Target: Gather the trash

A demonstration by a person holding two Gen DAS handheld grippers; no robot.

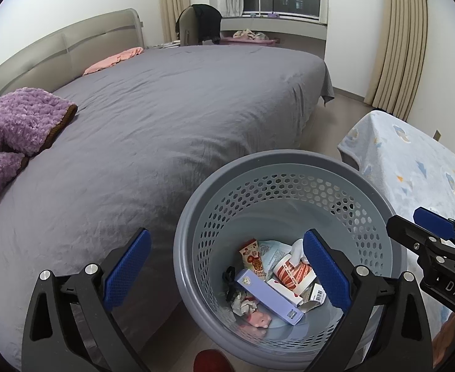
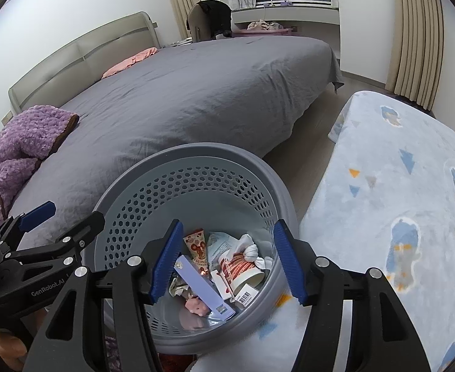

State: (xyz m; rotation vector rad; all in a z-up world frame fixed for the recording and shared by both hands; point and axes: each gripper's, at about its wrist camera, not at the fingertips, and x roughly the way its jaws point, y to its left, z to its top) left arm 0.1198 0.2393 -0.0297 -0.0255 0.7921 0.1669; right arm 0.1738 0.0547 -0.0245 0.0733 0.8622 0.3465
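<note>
The left gripper (image 1: 227, 276) stands wide open and holds nothing; the right gripper (image 2: 227, 263) is also open, a little narrower, and empty. Both hang over the grey basket (image 1: 289, 167), which stands on the floor between the bed (image 1: 171, 108) and a surface under a pale blue blanket (image 2: 398, 186).

The trash lies at the basket bottom: a lilac box (image 2: 204, 288), a paper cup (image 2: 243, 271), a snack wrapper (image 2: 198, 249), white tissue (image 2: 253, 249) and crumpled paper (image 1: 243, 305). I judge all of it light; the boxes are stiff enough to pinch across the narrow sides, the cup would crush easily, the tissue is soft.

The basket is probably light plastic, best taken at the rim (its perforated wall may flex). The bed edge is close at 9 o'clock, the blanket touches at 3 o'clock, and open floor runs toward 1 o'clock
</note>
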